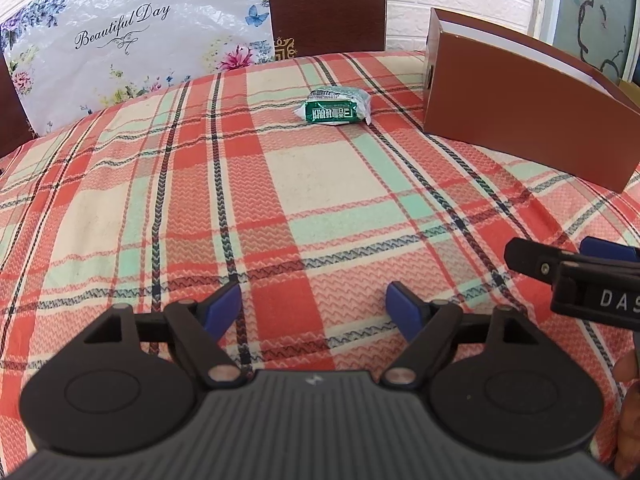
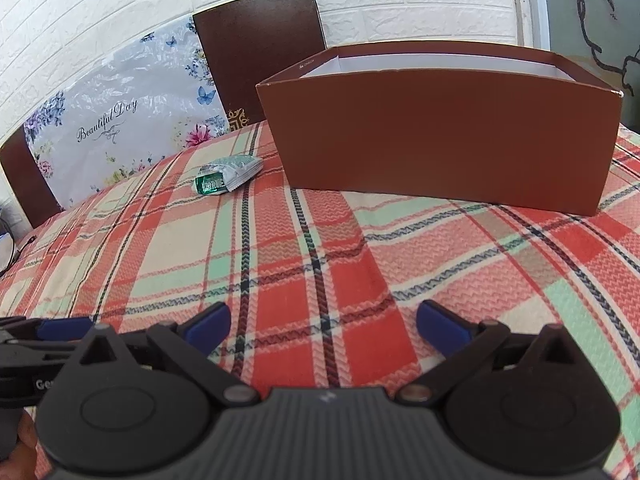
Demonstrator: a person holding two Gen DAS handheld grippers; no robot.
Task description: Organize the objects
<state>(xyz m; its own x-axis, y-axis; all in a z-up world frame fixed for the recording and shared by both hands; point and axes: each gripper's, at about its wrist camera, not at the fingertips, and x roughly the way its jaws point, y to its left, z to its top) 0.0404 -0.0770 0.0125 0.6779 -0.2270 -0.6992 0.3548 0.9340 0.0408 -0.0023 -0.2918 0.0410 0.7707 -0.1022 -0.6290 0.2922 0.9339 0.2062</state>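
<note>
At the far left, a glossy white plastic bag printed with flowers, butterflies and the words "Beautiful Day" (image 1: 120, 52) is leaning against a white brick-pattern wall (image 2: 400, 4) behind the table, with a dark brown chair back (image 1: 326, 4) standing just to its right. A woven tablecloth in red, cream and mint-green plaid (image 1: 280, 184) is covering the whole table. The left gripper (image 1: 314, 306) is hovering low over the near part of this cloth, its blue-padded fingers (image 1: 224, 306) standing apart with nothing between them but bare plaid. Farther back, toward the far edge of the table, a small green and white foil snack packet (image 1: 334, 110) is lying flat on the cloth, well apart from both grippers and a short way left of a rectangular reddish-brown cardboard box with a white inside (image 2: 440, 132). This box is sitting open-topped on the cloth near the far right, not touching the packet. The right gripper (image 2: 324, 322) is hanging over the near cloth in front of the box, its jaws spread wide and gripping nothing; in the left wrist view its black body is showing at the right edge beside the left tool.
</note>
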